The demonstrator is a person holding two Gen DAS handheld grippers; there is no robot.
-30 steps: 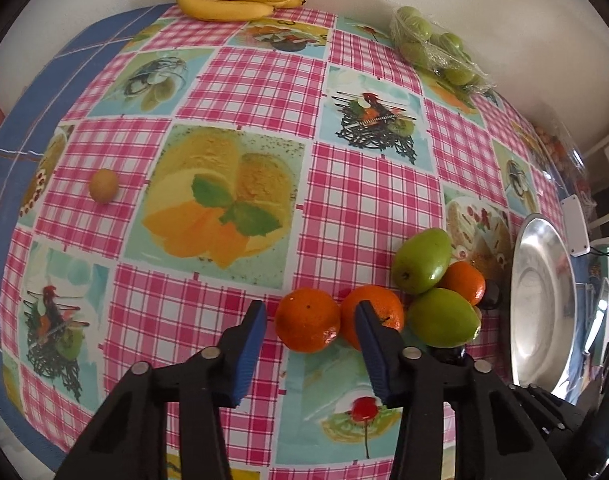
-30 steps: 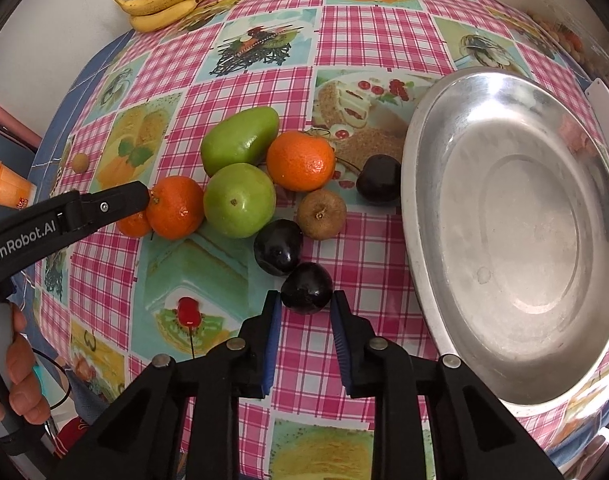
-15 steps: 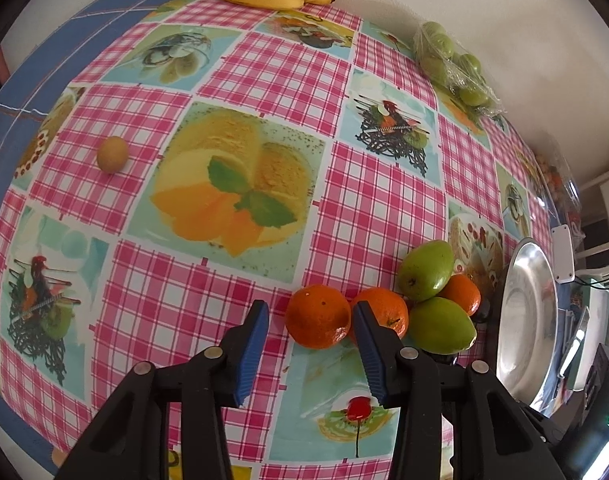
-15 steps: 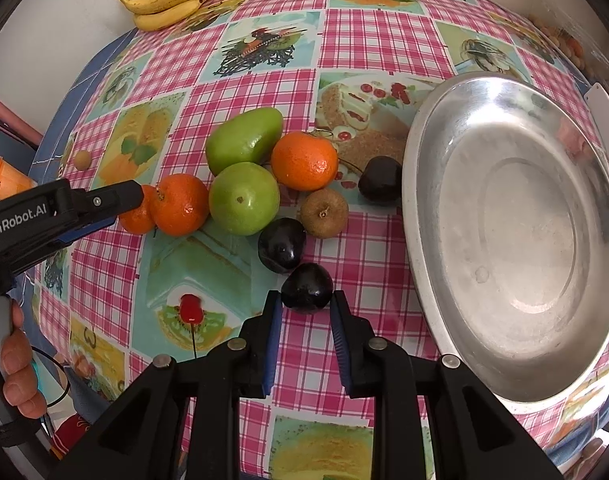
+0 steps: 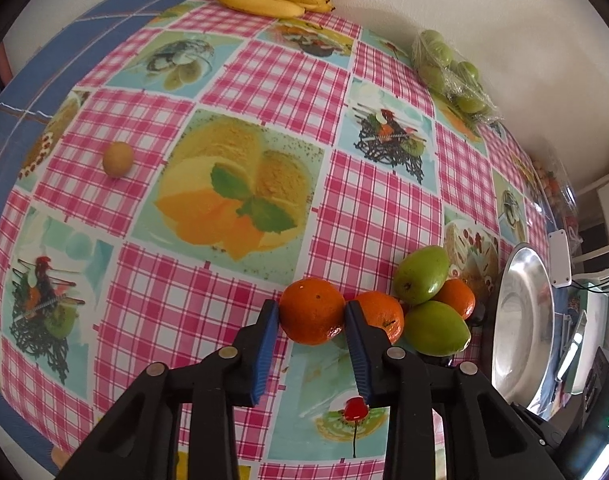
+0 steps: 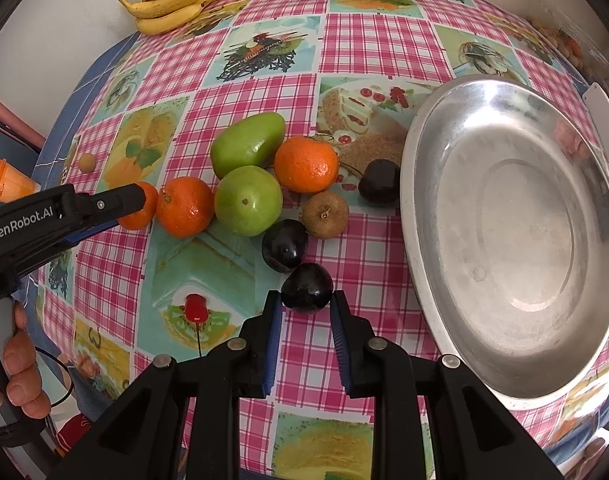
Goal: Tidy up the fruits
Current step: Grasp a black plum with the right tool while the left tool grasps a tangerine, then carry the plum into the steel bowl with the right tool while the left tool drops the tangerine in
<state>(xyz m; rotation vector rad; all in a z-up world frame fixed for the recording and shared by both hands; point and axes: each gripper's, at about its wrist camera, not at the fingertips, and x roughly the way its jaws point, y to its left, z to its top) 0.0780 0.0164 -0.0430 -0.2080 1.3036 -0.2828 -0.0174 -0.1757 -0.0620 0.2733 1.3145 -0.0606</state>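
Left claw (image 5: 311, 318): just closed in, pads pressing an orange (image 5: 312, 310).
Right claw (image 6: 306, 304): clamped on a dark plum (image 6: 307, 287).

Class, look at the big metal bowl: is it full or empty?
Empty. The metal bowl shows only its bare, shiny inside; all loose fruit, including the dark plum, lies outside on the tablecloth.

Each black plastic left gripper (image 5: 311, 318) and black plastic right gripper (image 6: 305, 306) has two angular, open-framed arms ending in flat blue ribbed pads (image 5: 266, 346). Round silver screws (image 6: 236, 344) mark the pivots on both. Seen from the side, the left gripper carries white "GenRobot.AI" lettering (image 6: 19, 225) and a small screw near its tip. A hand (image 6: 22, 374) wraps a grey handle (image 6: 0, 364) with a black strap below.
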